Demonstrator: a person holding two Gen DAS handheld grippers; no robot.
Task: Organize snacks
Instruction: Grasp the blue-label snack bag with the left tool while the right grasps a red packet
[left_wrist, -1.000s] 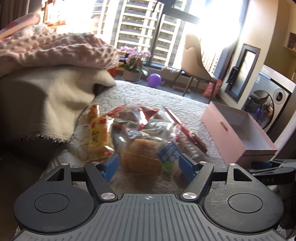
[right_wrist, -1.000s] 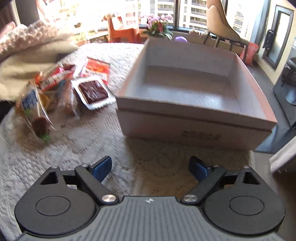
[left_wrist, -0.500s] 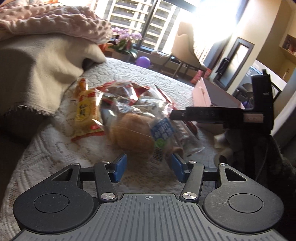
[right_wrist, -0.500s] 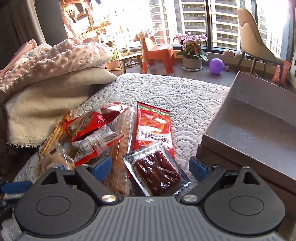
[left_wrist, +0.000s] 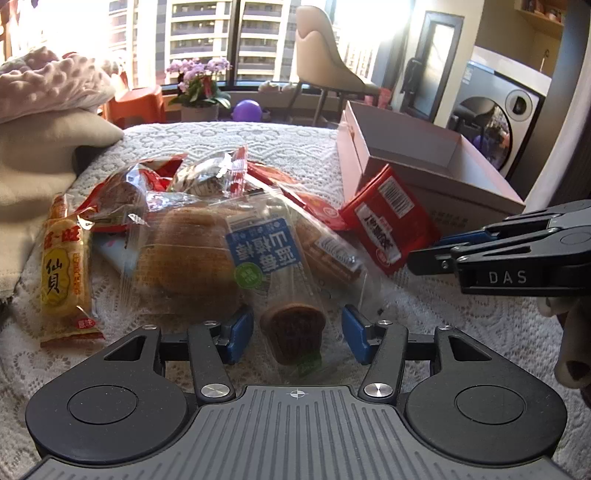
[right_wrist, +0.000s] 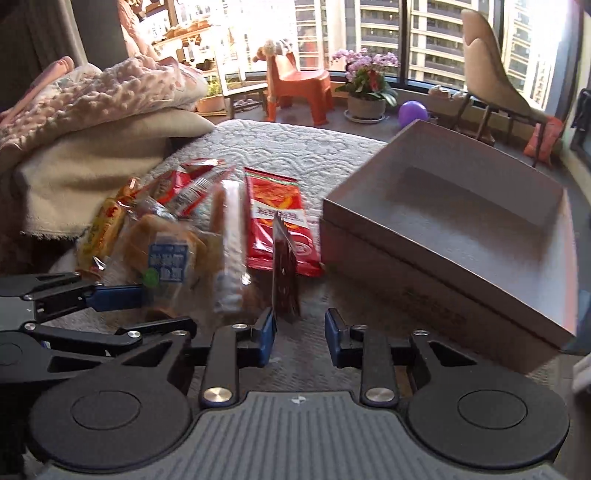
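A pile of wrapped snacks lies on the lace cover. My left gripper (left_wrist: 297, 332) stands open, low over the cover. The near end of a clear bread package with a blue label (left_wrist: 258, 251) lies between its jaws, and the pads do not press it. My right gripper (right_wrist: 301, 325) is shut on the corner of a red snack packet (right_wrist: 284, 280), which stands on edge. In the left wrist view the same red snack packet (left_wrist: 388, 218) tilts up beside the right gripper (left_wrist: 417, 258). The pink box (right_wrist: 424, 280) sits open to the right.
A yellow cracker packet (left_wrist: 62, 273) lies at the pile's left, and a long red packet (right_wrist: 277, 210) lies flat beside the box. Folded blankets (left_wrist: 44, 147) rise at the far left. A person's hand (left_wrist: 572, 332) holds the right gripper. A chair and a plant stand beyond the bed.
My left gripper narrowed its jaws, then moved forward until the bread package's end lay between them. My right gripper swung from the box to the pile, shut on the red packet and tipped it upright.
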